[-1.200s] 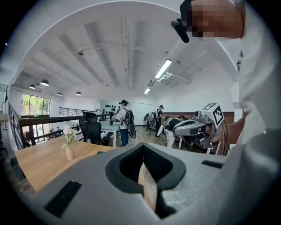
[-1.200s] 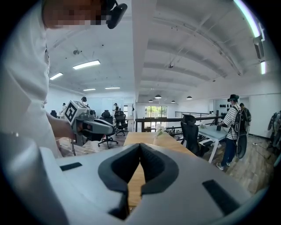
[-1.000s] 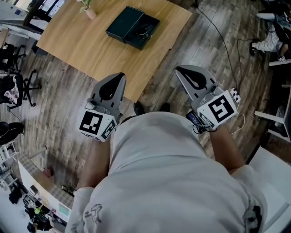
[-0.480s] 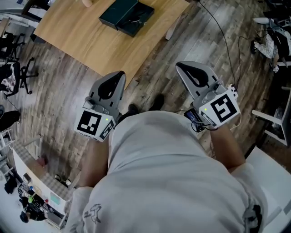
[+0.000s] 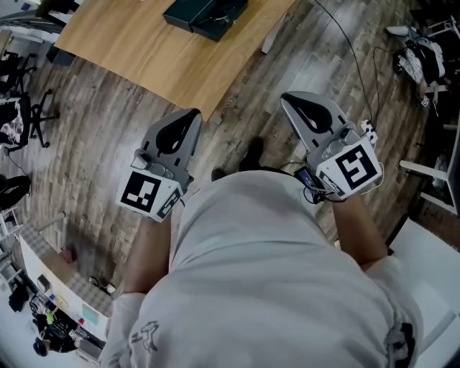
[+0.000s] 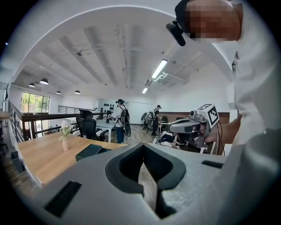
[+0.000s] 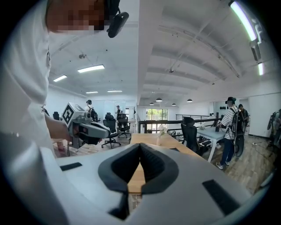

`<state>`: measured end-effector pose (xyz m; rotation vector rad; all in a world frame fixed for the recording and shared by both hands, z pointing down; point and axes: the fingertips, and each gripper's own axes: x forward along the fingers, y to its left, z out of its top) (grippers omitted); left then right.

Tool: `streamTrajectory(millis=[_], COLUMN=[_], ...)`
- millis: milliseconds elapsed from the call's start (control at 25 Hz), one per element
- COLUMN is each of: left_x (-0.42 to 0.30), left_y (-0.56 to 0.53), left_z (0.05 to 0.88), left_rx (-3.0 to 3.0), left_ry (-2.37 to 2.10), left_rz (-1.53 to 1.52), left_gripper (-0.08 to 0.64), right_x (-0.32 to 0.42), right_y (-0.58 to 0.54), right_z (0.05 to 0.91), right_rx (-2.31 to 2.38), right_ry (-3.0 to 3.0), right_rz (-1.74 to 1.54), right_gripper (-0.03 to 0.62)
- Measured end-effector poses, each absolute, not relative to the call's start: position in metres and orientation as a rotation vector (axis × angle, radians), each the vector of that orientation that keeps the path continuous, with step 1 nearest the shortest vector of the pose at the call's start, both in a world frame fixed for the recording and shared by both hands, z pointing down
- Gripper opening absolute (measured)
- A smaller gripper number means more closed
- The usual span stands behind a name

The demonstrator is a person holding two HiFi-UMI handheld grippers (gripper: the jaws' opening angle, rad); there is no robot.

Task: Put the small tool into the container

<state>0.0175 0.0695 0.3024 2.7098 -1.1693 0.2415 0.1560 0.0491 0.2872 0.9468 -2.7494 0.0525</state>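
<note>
A dark green container (image 5: 205, 11) lies open on the wooden table (image 5: 144, 50) at the top edge of the head view; it also shows as a dark box (image 6: 90, 151) in the left gripper view. I cannot make out a small tool. My left gripper (image 5: 188, 116) and right gripper (image 5: 289, 100) are held in front of the person's torso, above the plank floor and short of the table. Both are shut with nothing in them, and the pads meet in the left gripper view (image 6: 144, 150) and in the right gripper view (image 7: 139, 147).
A small vase of flowers (image 6: 65, 143) stands on the table near the container. A black cable (image 5: 352, 57) runs across the floor at the right. Office chairs (image 5: 21, 133) stand at the left. People (image 6: 118, 121) stand at desks in the background.
The table and the container have slid toward the top edge of the head view. Both grippers stay shut and in nearly the same place before the torso.
</note>
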Motion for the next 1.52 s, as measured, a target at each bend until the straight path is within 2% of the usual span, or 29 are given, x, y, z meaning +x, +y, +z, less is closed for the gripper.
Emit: streamTrajectory(millis=[640, 1520], left_x=[-0.059, -0.097], left_y=[0.176, 0.196], left_z=[0.287, 0.276], left_rx=[2.757, 2.78], left_ry=[-1.169, -1.153], left_rz=[0.195, 0.127], left_gripper=[0.006, 0.006], right_x=[0.082, 0.047], right_y=[0.157, 0.188], right_z=[0.282, 0.272], right_rx=[0.977, 1.034], right_ry=[-2.731, -2.729], right_rz=[-0.013, -0.049], right_gripper=[0.006, 0.006])
